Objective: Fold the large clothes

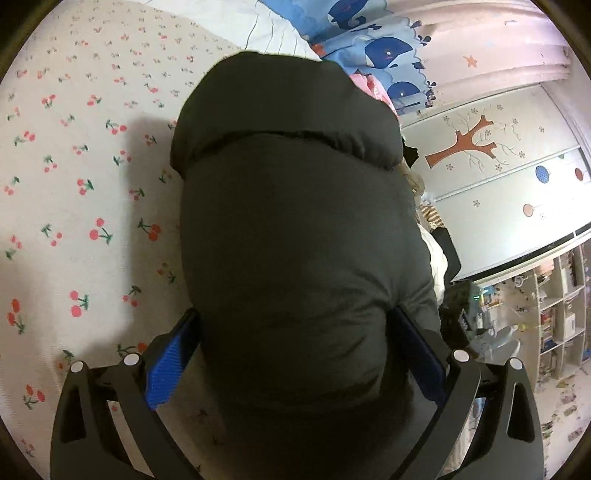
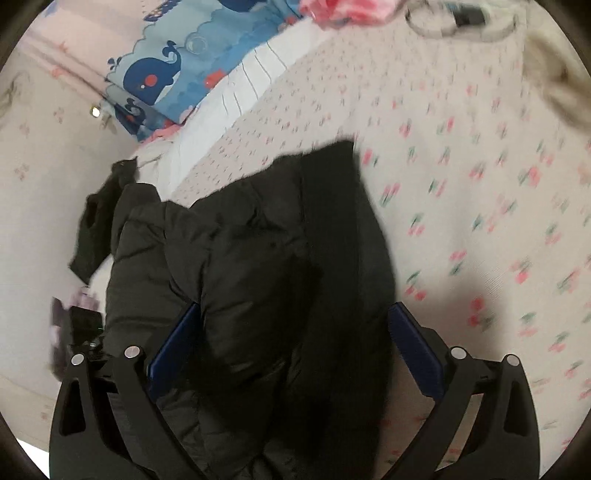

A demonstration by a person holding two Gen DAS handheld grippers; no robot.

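Observation:
A dark padded jacket lies on a bed with a cherry-print sheet. In the left wrist view its bulky folded mass fills the middle and sits between the wide-spread fingers of my left gripper; the blue pads do not press it. In the right wrist view the jacket shows quilted panels and a dark fur-like trim, and lies between the spread fingers of my right gripper. The sheet is blurred with motion.
A whale-print blue quilt and white pillow lie at the head of the bed. A wardrobe with tree decals and shelves stand to the right. Pink cloth and a beige item lie far off on the bed.

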